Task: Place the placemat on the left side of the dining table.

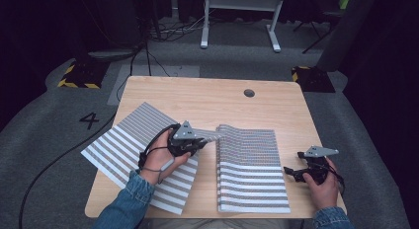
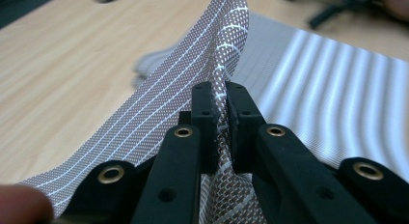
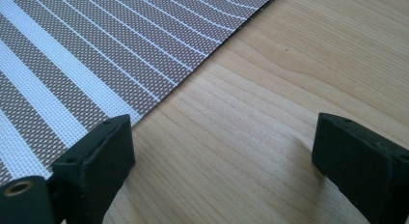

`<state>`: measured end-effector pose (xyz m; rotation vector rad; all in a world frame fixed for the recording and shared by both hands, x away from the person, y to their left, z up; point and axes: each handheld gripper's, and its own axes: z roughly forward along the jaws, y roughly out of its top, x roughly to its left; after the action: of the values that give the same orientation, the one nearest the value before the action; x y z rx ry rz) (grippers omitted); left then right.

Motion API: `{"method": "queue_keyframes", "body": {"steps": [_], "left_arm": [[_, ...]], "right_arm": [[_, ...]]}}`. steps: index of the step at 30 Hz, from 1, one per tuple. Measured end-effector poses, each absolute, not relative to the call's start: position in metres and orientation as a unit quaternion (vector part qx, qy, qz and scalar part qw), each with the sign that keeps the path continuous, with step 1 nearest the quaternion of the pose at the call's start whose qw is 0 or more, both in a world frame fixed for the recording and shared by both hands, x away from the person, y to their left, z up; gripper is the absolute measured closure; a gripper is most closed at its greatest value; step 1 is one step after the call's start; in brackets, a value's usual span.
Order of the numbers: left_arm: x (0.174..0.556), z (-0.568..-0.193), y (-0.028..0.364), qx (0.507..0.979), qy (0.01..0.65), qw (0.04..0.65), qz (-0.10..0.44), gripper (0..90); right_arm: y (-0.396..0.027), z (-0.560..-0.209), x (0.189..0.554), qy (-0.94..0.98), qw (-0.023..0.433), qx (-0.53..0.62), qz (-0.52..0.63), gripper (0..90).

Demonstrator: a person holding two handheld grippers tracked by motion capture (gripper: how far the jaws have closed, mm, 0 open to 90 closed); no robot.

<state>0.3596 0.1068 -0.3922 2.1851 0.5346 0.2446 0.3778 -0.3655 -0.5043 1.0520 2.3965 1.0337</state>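
Wooden tabletop point(image 1: 207, 98) carrying two striped mats; L hand-held gripper point(image 2: 221, 108) is pinching right mat's point(image 1: 252, 165) lifted corner, R hand-held gripper point(image 3: 222, 151) is resting spread wide beside it.

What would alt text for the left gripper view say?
The left hand-held gripper pinches a lifted corner of a striped woven mat between its black jaws. Behind it the mat's remaining part lies flat on a wooden table.

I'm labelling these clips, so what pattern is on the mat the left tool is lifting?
The mat is a brownish-grey mesh weave with thin white stripes, clearest in the left gripper view.
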Motion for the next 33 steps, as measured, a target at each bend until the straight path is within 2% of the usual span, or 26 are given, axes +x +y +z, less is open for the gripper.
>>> {"method": "queue_keyframes", "body": {"steps": [15,17,18,21,22,24,26,29,33], "left_arm": [[0.300,-0.380,0.104,0.886,0.123,0.441,0.075,83.3],[0.295,-0.380,0.103,0.892,0.104,0.437,0.058,74.6],[0.292,-0.380,0.103,0.893,0.095,0.438,0.038,74.6],[0.283,-0.384,0.104,0.897,0.088,0.433,-0.006,41.9],[0.282,-0.385,0.107,0.893,0.091,0.441,-0.017,37.1],[0.285,-0.385,0.114,0.882,0.120,0.455,-0.022,35.2],[0.292,-0.383,0.126,0.883,0.176,0.436,0.022,33.9],[0.309,-0.383,0.151,0.851,0.299,0.421,0.096,35.2],[0.326,-0.390,0.190,0.814,0.408,0.384,0.156,34.6]], "right_arm": [[-0.365,-0.504,0.378,0.840,0.163,0.369,0.363,7.8],[-0.365,-0.504,0.378,0.840,0.163,0.369,0.363,7.9],[-0.365,-0.504,0.378,0.840,0.163,0.369,0.363,7.8],[-0.366,-0.504,0.378,0.841,0.163,0.368,0.362,7.8],[-0.365,-0.504,0.378,0.840,0.163,0.369,0.363,7.8],[-0.366,-0.504,0.378,0.840,0.163,0.368,0.363,7.8],[-0.366,-0.504,0.378,0.840,0.163,0.368,0.363,7.8],[-0.365,-0.504,0.378,0.840,0.163,0.369,0.363,7.8],[-0.365,-0.504,0.378,0.840,0.163,0.369,0.363,7.8]]}}
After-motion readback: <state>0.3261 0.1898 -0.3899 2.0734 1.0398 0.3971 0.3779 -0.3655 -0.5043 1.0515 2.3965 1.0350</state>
